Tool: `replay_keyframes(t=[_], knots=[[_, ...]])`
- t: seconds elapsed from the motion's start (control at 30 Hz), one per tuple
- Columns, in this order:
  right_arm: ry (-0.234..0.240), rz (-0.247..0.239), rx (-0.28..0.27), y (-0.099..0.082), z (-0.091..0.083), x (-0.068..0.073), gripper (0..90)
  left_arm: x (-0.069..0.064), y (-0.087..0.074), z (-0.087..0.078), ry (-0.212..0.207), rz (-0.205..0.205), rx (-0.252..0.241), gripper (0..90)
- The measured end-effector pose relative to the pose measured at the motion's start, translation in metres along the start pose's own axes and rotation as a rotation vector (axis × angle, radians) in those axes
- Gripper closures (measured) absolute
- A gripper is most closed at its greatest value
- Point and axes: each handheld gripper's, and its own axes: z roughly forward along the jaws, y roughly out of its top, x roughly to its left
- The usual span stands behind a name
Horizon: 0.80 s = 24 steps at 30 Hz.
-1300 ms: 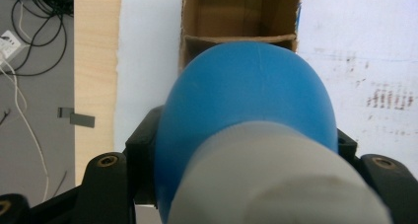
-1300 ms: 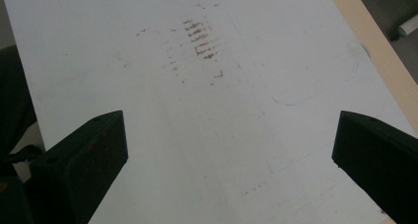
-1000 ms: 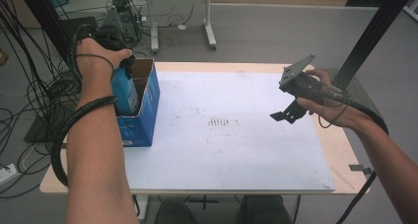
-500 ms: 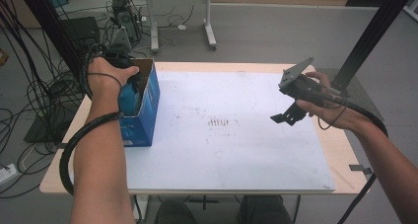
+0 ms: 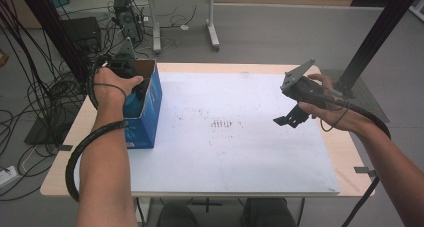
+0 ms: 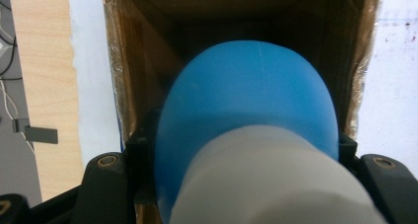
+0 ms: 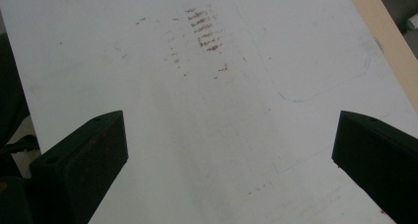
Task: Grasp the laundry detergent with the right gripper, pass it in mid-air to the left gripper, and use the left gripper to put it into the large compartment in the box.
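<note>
Blue box, open-topped, stood at the table's left edge | left gripper reached into its cardboard-lined mouth, jaws clamped on a blue-and-white bottle partly inside the box | right gripper hovered near the right edge above the white mat, jaws spread wide, holding nothing
</note>
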Motion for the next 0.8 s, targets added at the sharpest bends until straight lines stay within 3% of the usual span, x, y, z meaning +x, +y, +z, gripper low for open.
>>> replay_keyframes(t=[0.8], knots=[[0.000, -0.002, 0.010, -0.003, 0.004, 0.001, 0.4, 0.001, -0.003, 0.022, 0.003, 0.011, 0.023, 37.6]])
